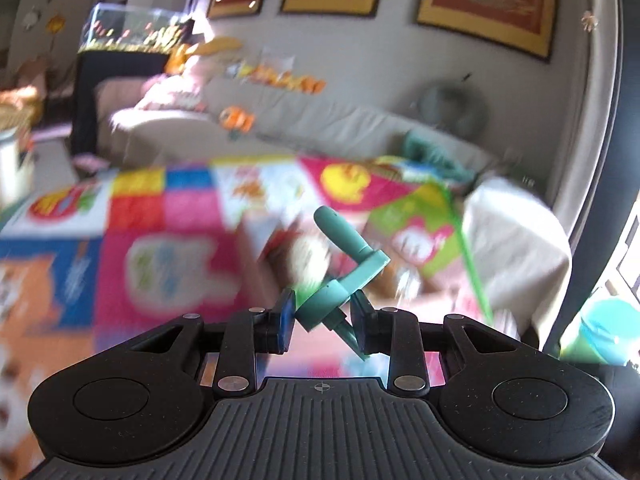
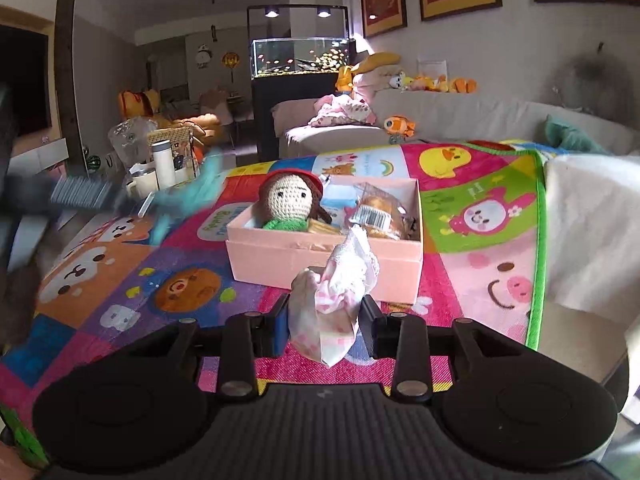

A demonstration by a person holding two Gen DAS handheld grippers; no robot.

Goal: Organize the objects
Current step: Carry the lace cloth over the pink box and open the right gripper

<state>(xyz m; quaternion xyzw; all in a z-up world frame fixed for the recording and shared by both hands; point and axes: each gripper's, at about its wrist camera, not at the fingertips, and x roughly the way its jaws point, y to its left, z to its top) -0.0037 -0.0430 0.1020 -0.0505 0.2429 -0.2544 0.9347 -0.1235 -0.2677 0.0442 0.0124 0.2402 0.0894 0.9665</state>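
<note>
Meanwhile, my right gripper [image 2: 325,322] clamps a crumpled pink-and-white fabric bundle [image 2: 334,300] just short of the shallow pink cardboard box [image 2: 280,260] on the colourful cartoon play mat [image 2: 480,240]. To do this well, I judge, lift over the near wall before letting go. Inside lie a crocheted red-hatted doll [image 2: 290,200] and wrapped snack packets [image 2: 380,210]. My left gripper [image 1: 322,318] pinches a teal plastic crank-shaped toy [image 1: 340,272], aloft.
</note>
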